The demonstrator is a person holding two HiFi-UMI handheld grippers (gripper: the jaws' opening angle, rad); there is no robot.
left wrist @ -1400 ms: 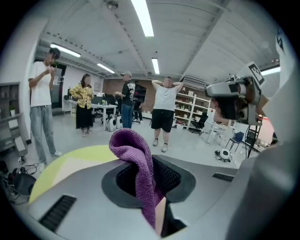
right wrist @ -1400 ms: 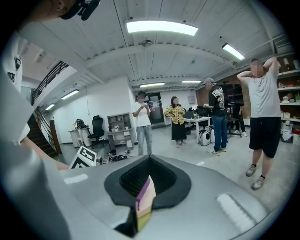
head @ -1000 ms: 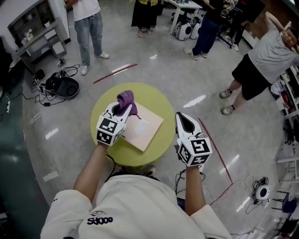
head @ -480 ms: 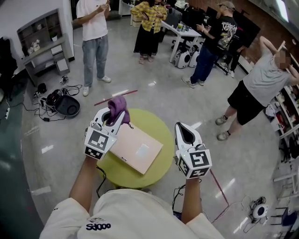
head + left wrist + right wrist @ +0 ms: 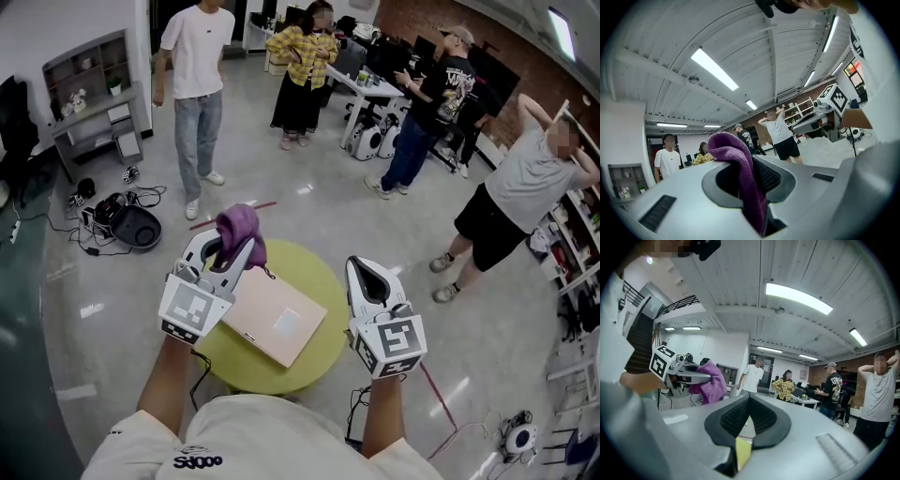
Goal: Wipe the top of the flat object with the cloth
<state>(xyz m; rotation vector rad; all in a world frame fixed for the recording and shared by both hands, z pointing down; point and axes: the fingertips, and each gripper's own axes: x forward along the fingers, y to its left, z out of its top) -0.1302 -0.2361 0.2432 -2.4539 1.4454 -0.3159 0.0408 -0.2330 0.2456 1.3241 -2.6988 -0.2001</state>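
In the head view a flat tan board (image 5: pixel 275 317) lies on a round yellow-green table (image 5: pixel 311 270). My left gripper (image 5: pixel 234 240) hangs over the table's left rim by the board's far-left corner, shut on a purple cloth (image 5: pixel 239 228) that bunches above the jaws. In the left gripper view the cloth (image 5: pixel 737 161) drapes out between the closed jaws of the left gripper (image 5: pixel 751 161). My right gripper (image 5: pixel 367 266) hovers at the table's right edge, shut with nothing in it. The right gripper view shows that gripper (image 5: pixel 750 398) closed, with the cloth (image 5: pixel 711 383) off to the left.
Several people stand on the grey floor beyond the table, the nearest in a white shirt (image 5: pixel 199 56) and one at the right (image 5: pixel 525 187). Cables and a round black device (image 5: pixel 137 227) lie at the left by a shelf (image 5: pixel 89 98). Red tape (image 5: pixel 439 386) marks the floor.
My left gripper, with the cloth in it, has drawn left off the board toward its far-left corner. The head view has tilted up. The right gripper has barely moved.
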